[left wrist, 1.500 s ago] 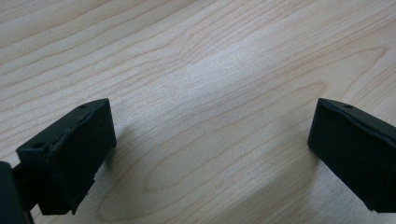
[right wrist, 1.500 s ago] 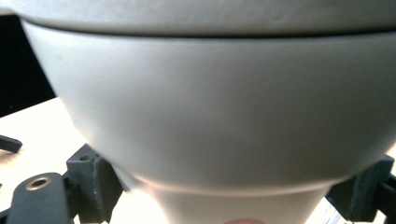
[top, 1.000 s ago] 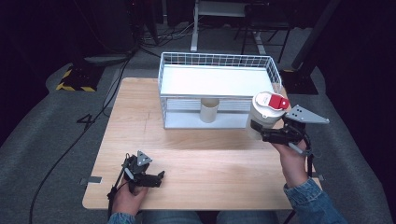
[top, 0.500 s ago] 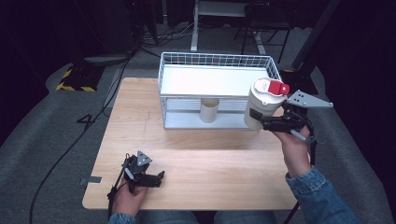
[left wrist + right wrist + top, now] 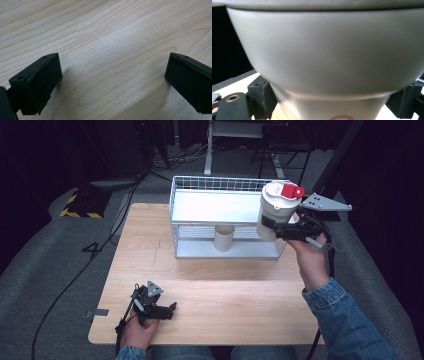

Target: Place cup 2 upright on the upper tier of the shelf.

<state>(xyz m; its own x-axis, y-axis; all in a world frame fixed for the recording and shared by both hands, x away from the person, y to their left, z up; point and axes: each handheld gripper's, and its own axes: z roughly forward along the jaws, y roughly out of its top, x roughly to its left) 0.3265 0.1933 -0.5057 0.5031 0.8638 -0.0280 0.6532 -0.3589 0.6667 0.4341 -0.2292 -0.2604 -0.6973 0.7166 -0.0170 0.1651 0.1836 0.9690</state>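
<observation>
High view: the right gripper (image 5: 280, 226) grips a white container (image 5: 274, 210) with a red lid tab, held upright in the air at the right front corner of the white wire basket (image 5: 200, 185), level with the basket's rim. A beige cup (image 5: 224, 238) stands against the basket's front wall, left of the container. The left gripper (image 5: 159, 310) lies on the wooden table (image 5: 225, 290), well in front of the basket and toward its left side, with the left hand (image 5: 137, 330) behind it. Left gripper view: jaws stand wide apart, nothing between them, bare table wood beneath. Right gripper view: the container's pale body (image 5: 324, 55) bulges wide above a narrower lower part, where the two black jaws clamp it from either side; a red mark shows at its lower edge.
</observation>
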